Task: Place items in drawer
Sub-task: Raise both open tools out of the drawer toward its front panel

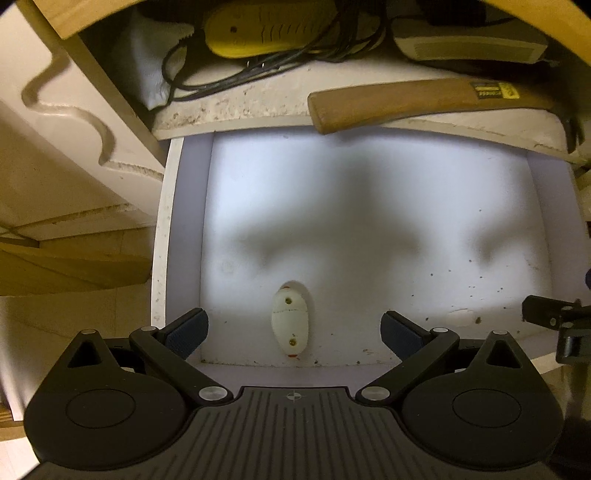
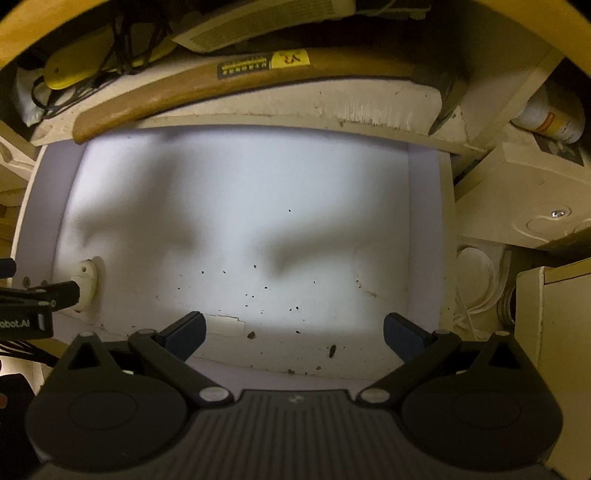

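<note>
White plug [image 1: 290,320] between parted left gripper [image 1: 294,329] fingers, perhaps untouched.

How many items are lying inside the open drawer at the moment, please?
1: a small white oval fitting on the drawer floor near its front left, just ahead of the left gripper. Only specks elsewhere.

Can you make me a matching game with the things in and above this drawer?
Things:
1. white oval piece
2. hammer
3. yellow gadget
4. left gripper

Places or states:
A. lying on the shelf right above the drawer, wooden handle sticking out over it
B. open, holding nothing
C. lying on the drawer's white floor, near the front
D. further back on the shelf, with black cords draped over it

Pairs: 1-C, 2-A, 3-D, 4-B
</note>
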Available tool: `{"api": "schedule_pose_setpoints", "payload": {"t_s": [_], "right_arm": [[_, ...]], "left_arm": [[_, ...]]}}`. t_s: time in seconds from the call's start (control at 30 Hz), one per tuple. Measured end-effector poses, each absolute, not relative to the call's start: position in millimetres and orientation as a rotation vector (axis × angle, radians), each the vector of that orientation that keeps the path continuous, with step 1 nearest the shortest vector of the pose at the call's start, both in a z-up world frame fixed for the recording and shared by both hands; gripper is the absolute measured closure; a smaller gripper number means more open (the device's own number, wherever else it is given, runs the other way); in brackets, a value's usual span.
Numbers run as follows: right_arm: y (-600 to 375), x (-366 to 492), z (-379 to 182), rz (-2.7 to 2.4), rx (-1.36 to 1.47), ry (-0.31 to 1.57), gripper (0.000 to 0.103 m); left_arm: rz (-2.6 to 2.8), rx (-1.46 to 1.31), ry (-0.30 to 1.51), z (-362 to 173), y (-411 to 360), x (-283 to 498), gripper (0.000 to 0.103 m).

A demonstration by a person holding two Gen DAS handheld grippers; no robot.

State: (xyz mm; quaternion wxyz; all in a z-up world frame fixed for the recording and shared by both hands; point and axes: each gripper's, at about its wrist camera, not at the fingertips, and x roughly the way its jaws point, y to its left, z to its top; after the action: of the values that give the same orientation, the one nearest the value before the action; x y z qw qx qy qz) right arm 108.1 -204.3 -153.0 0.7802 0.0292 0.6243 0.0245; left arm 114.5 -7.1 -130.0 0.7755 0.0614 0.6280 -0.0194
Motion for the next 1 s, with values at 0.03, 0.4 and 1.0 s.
{"api": "schedule_pose_setpoints", "payload": {"t_s": [0.03, 0.4, 1.0], "right_arm": [[-204, 107, -151, 0.054, 0.063, 1.344, 0.000], [-204, 92, -126, 0.071, 0.063, 1.295, 0.000], [-197, 64, -96, 0.100, 0.071, 1.234, 0.000]], "left_arm": [[-0.043, 0.134, 1.354, -127, -8, 114, 0.000], [-0.061, 0.141, 1.291, -99, -17, 100, 0.000], [-0.073, 0.141, 1.242, -74, -19, 79, 0.000]]}}
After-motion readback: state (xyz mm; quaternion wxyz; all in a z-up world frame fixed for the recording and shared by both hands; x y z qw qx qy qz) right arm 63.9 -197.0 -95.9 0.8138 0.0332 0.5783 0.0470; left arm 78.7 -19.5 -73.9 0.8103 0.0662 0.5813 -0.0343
